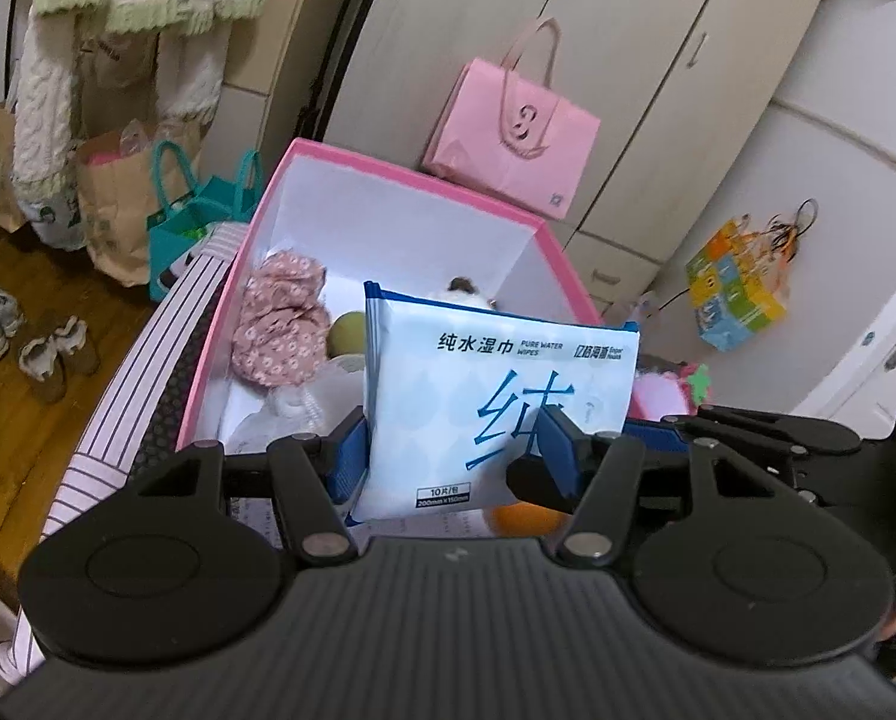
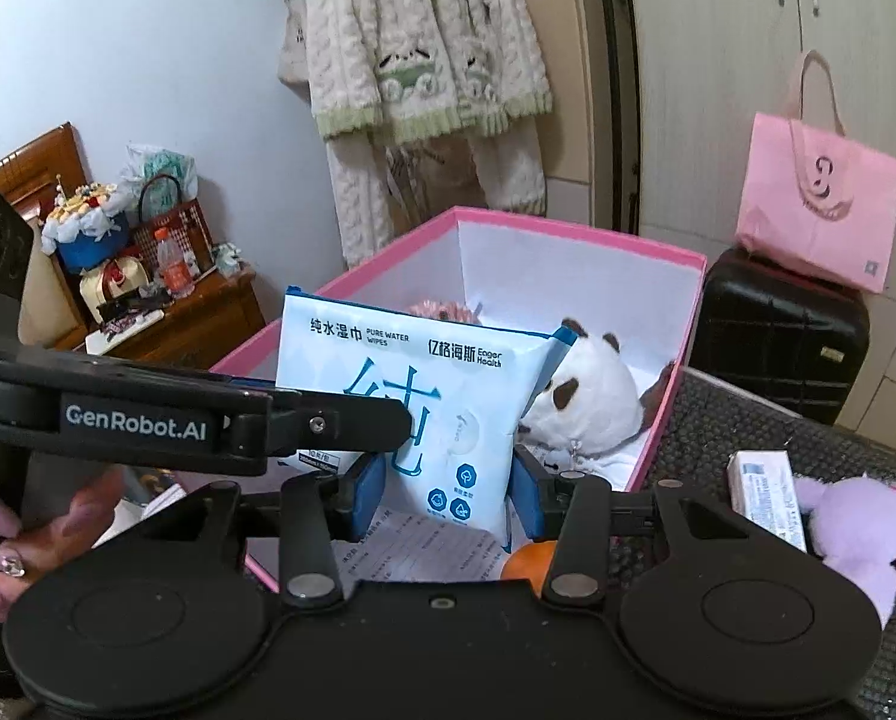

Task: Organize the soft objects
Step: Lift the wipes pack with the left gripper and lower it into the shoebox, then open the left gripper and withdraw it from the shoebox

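A white and blue pack of wet wipes [image 1: 496, 384] [image 2: 424, 396] stands upright over the near end of a pink box [image 1: 388, 180] [image 2: 568, 234] with a white inside. My left gripper [image 1: 454, 462] is shut on its lower part, one blue pad on each side. Seen from the right wrist, the left gripper's finger [image 2: 352, 426] reaches onto the pack from the left. My right gripper [image 2: 448, 498] has its blue pads against the pack's bottom corner. Inside the box lie a panda plush [image 2: 592, 402], a pink floral cloth [image 1: 280, 324] and an orange [image 2: 529, 561].
A purple plush [image 2: 856, 522] and a white carton [image 2: 766, 492] lie on a dark mat right of the box. Behind stand a black suitcase [image 2: 784, 336] with a pink tote bag [image 2: 820, 204] on it, and wardrobe doors. A hand [image 2: 4, 540] holds the left gripper.
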`<state>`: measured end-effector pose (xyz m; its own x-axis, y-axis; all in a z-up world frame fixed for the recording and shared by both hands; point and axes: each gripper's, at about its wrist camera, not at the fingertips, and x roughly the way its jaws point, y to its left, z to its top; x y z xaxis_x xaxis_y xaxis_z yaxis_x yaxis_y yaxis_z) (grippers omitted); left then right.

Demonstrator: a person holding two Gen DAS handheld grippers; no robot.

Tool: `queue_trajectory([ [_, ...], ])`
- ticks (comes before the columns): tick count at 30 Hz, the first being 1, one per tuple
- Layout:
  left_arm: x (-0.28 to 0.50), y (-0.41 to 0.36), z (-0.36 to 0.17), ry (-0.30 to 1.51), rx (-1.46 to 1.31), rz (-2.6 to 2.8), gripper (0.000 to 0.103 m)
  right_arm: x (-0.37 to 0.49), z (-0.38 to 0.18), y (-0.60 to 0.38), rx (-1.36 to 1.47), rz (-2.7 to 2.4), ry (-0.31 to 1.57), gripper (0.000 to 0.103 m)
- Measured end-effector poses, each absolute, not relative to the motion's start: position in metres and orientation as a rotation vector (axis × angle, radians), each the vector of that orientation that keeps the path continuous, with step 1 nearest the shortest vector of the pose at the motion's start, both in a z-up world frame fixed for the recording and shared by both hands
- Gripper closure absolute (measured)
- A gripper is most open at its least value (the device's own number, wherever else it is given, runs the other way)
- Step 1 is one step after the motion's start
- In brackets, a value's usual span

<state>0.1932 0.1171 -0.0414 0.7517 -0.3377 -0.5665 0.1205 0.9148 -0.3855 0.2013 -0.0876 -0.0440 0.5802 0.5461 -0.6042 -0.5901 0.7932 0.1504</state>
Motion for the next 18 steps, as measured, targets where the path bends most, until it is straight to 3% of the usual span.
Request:
queue_trajectory([
  [9, 0.191, 0.113, -0.043, 0.692, -0.295, -0.21, 0.042, 0.201, -0.051, -0.073, -0.178, 0.64, 0.674, 0.044],
  [14, 0.173, 0.111, -0.028, 0.63, -0.246, -0.192, 0.033, 0.193, -0.043, -0.08, -0.191, 0.614, 0.637, 0.04],
  [18, 0.158, 0.105, -0.016, 0.579, -0.168, -0.164, 0.032, 0.186, -0.035, -0.086, -0.201, 0.613, 0.615, 0.039],
])
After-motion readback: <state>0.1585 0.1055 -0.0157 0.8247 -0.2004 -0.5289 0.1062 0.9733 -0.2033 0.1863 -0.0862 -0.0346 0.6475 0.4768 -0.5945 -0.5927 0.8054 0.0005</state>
